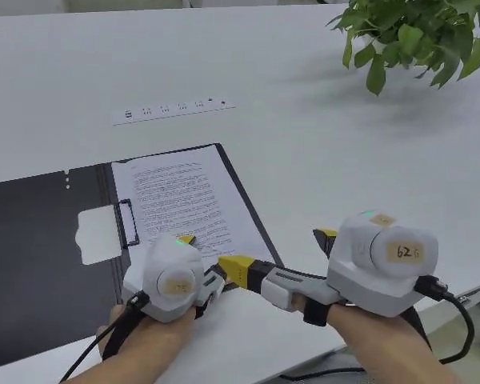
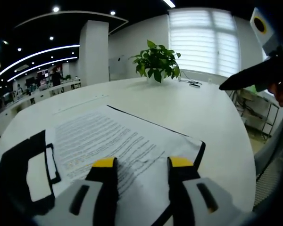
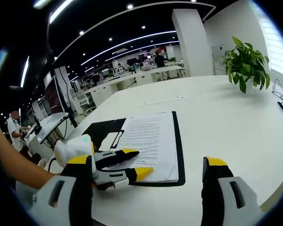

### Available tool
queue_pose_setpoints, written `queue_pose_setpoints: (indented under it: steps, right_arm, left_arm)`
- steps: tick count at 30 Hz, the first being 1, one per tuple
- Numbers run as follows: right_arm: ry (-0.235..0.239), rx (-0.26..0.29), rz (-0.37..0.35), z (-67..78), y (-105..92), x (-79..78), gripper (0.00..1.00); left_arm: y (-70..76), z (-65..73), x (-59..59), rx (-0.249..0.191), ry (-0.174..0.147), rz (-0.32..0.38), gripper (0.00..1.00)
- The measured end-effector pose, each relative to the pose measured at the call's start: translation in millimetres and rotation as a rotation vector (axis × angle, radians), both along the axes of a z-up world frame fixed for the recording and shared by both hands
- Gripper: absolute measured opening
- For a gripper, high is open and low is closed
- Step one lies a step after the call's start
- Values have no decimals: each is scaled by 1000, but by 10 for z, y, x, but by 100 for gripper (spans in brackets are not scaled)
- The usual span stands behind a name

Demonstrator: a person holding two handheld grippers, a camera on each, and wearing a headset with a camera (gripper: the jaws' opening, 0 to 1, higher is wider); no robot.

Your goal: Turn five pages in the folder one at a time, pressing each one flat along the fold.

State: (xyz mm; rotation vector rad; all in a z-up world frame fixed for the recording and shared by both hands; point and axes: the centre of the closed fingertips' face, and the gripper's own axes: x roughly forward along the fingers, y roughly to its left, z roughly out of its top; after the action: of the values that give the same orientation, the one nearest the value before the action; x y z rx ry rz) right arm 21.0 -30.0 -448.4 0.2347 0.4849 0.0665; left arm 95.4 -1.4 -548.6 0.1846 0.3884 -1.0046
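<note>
Lying open on the white table [image 1: 344, 144], the folder [image 1: 40, 264] takes up the near left of the head view. Its black inside cover is spread flat to the left. A black wire clip [image 1: 126, 222] with a white plate beside it sits along the fold. To the right of the fold rests a printed page [image 1: 184, 200], covered in lines of small text and framed by the folder's dark back cover along its right edge.

At the near edge of that page is the left gripper [image 2: 142, 162]. Its two yellow-tipped jaws are spread apart, with the printed sheet showing between them in its own view. The right gripper view shows one tip lying over the page's near corner and the other at the sheet's edge. Whether either tip touches the paper cannot be told.

Just to the right, off the folder and over bare table, is the right gripper [image 3: 147, 161]. Its jaws stand wide apart and grip nothing. In the head view one of its yellow tips points toward the left gripper and comes close beside it.

Farther back, a flush socket strip [image 1: 172, 108] is set into the tabletop beyond the folder. A leafy green plant [image 1: 412, 36] stands at the far right.
</note>
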Motion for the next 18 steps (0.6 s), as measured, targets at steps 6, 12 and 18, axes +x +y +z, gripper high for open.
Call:
queue_pose_setpoints:
  steps: [6,12,18]
  right_arm:
    - [2,1,0,-5,7,9,97]
    - [7,6,2,-30,18,25,96]
    - [17,11,12,-72,66,33,95]
  left_arm:
    - [10,3,7,-3,4,0,29]
    - [11,2,16,2,7,-2,21]
    - [13,6,11,-3,19,6,18]
